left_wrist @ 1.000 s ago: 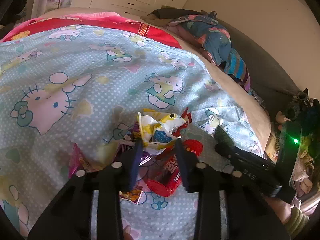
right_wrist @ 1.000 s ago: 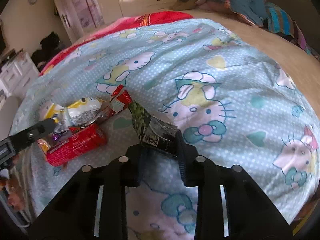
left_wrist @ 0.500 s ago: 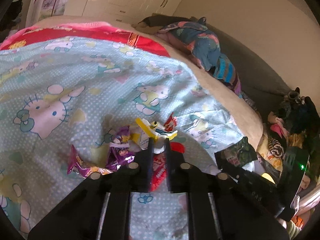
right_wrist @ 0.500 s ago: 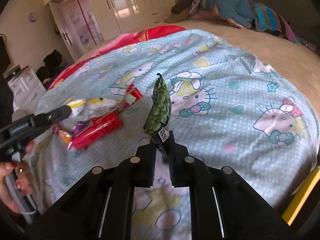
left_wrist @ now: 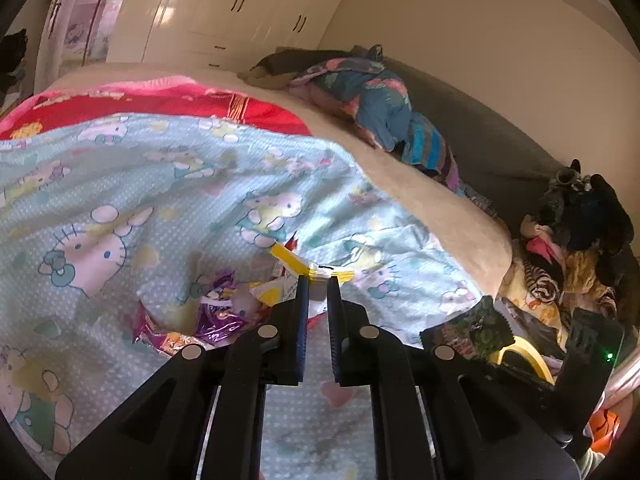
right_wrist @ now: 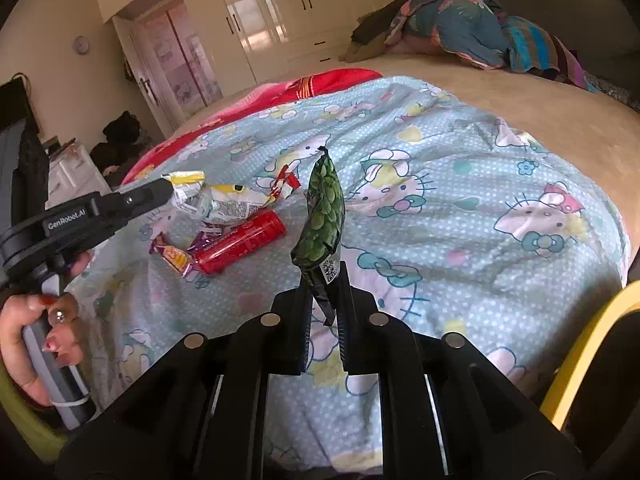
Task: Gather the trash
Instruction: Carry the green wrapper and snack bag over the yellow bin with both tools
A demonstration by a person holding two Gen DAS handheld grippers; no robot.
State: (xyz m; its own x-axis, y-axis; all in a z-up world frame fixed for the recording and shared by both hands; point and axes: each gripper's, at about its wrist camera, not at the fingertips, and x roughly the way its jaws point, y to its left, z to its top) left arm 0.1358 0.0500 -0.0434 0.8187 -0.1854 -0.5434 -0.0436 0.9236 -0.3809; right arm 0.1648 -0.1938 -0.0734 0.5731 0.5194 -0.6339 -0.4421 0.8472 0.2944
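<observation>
My left gripper (left_wrist: 316, 280) is shut on a yellow and white snack wrapper (left_wrist: 310, 268), held above the blue cartoon-cat blanket (left_wrist: 120, 200); it also shows in the right wrist view (right_wrist: 176, 194) with the wrapper (right_wrist: 224, 200). My right gripper (right_wrist: 324, 280) is shut on a green snack bag (right_wrist: 324, 216), held upright above the bed edge; the bag also shows in the left wrist view (left_wrist: 476, 328). On the blanket lie a red tube wrapper (right_wrist: 240, 246), purple wrappers (left_wrist: 216, 312) and a small red and white wrapper (right_wrist: 286, 182).
A yellow rim (right_wrist: 588, 344) of a container sits at the bed's right edge, also in the left wrist view (left_wrist: 524, 354). Folded clothes (left_wrist: 380, 108) lie at the far end of the bed. Clothes and toys (left_wrist: 568, 248) are piled beside the bed. Wardrobes (right_wrist: 280, 16) stand behind.
Both grippers closed on their wrappers and lifted them off the blanket. The right gripper has carried the green bag back toward the yellow rim.
</observation>
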